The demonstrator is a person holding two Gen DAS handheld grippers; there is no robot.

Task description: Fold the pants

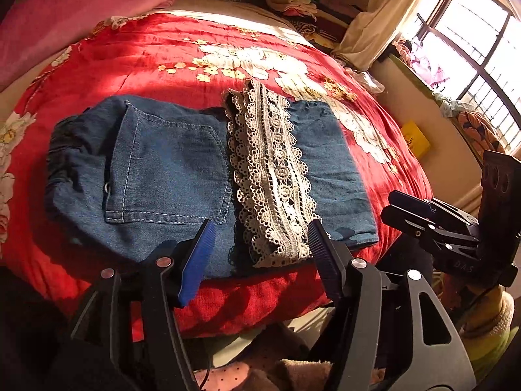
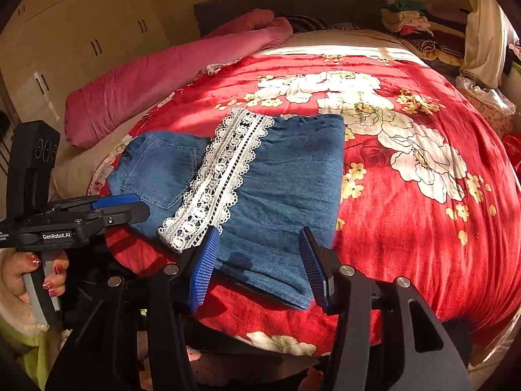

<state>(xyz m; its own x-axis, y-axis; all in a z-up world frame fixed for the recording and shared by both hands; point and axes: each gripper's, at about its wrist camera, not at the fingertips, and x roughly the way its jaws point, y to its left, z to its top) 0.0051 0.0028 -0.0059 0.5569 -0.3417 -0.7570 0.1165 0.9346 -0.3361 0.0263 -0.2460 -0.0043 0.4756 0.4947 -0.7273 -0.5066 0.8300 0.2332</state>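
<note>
on the red floral bed, the folded denim pants lie near the front edge, lace trim across them. the left claw and right claw both hover wide, holding nothing. a careless one-layer pinch could undo the fold.

The left claw stands with its two blue ribbed fingers spread wide apart, pointing toward twelve o'clock with nothing between them; from the right wrist view it juts in from nine o'clock, held level, and there its fingers look nearly closed edge-on. The right claw is likewise spread wide, its fingers aimed at twelve o'clock and gripping nothing, while in the left wrist view it enters from three o'clock. A hand with painted nails wraps the left claw's handle at eight o'clock.
</note>
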